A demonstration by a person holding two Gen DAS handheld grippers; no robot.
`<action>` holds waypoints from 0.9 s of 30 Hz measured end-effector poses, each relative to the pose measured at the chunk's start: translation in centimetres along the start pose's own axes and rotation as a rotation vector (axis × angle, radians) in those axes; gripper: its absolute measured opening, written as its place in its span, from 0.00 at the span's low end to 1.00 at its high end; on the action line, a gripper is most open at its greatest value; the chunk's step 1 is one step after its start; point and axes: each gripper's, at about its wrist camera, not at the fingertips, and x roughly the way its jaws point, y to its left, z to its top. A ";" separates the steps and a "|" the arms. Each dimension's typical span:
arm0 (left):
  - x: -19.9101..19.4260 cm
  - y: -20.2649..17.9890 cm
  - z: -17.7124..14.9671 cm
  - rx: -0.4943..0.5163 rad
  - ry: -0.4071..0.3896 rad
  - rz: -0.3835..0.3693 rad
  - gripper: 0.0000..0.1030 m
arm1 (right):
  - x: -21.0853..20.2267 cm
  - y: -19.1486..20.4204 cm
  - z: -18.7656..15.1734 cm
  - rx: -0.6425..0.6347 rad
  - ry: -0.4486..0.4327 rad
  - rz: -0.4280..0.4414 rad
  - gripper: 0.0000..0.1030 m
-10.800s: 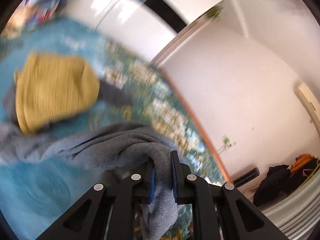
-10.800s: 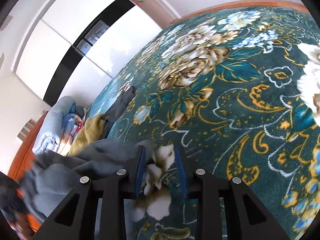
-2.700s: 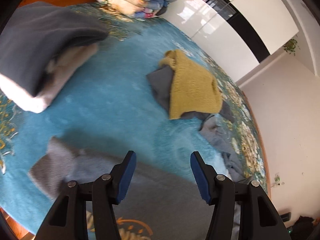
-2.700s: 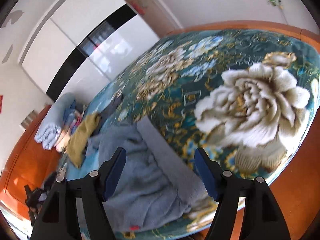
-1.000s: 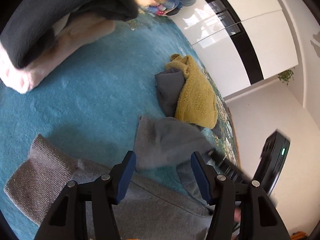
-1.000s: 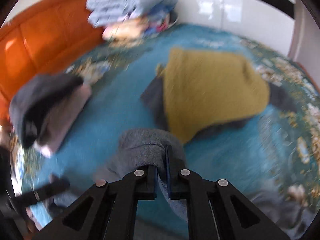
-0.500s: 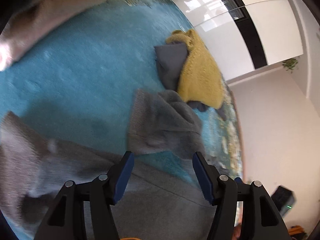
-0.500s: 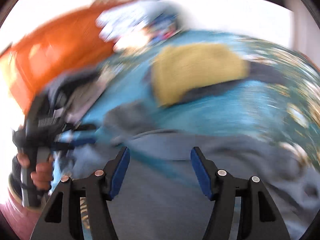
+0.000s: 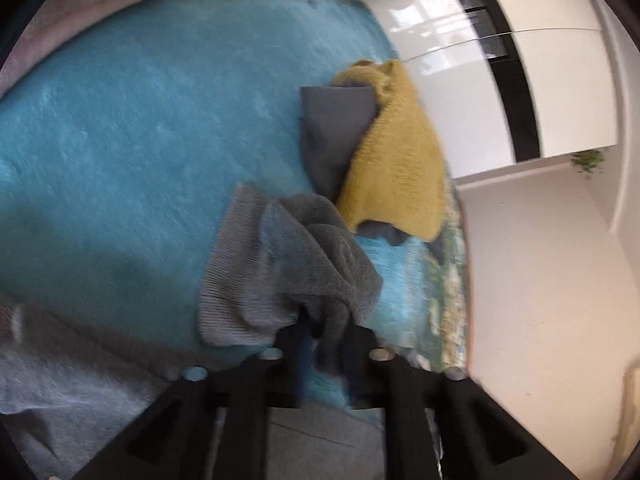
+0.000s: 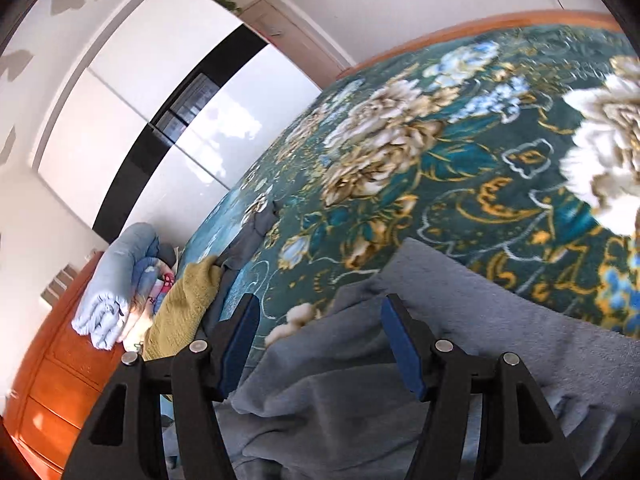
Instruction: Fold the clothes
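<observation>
The left tool (image 9: pixel 326 340) pinches the grey sleeve (image 9: pixel 288 264) on the bed (image 9: pixel 120 140), the right tool (image 10: pixel 320 344) gapes over the grey sweater (image 10: pixel 460 360)

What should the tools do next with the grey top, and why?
Probably the left tool should carry the grey sleeve it pinches across onto the grey top's body. The sleeve sits bunched on the blue blanket, off the body, and the right tool hangs open over the grey fabric, holding nothing.
</observation>
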 end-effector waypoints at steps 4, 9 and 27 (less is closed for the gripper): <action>-3.5 -2.8 0.1 0.091 -0.096 0.040 0.08 | -0.4 -0.7 0.1 0.032 -0.003 0.002 0.63; -10.4 -6.2 1.2 0.177 -0.238 0.038 0.08 | -0.8 0.6 -0.2 0.019 -0.011 0.058 0.63; -6.8 -1.1 0.7 0.141 -0.171 0.155 0.53 | 5.5 1.3 -2.2 -0.026 0.263 -0.045 0.63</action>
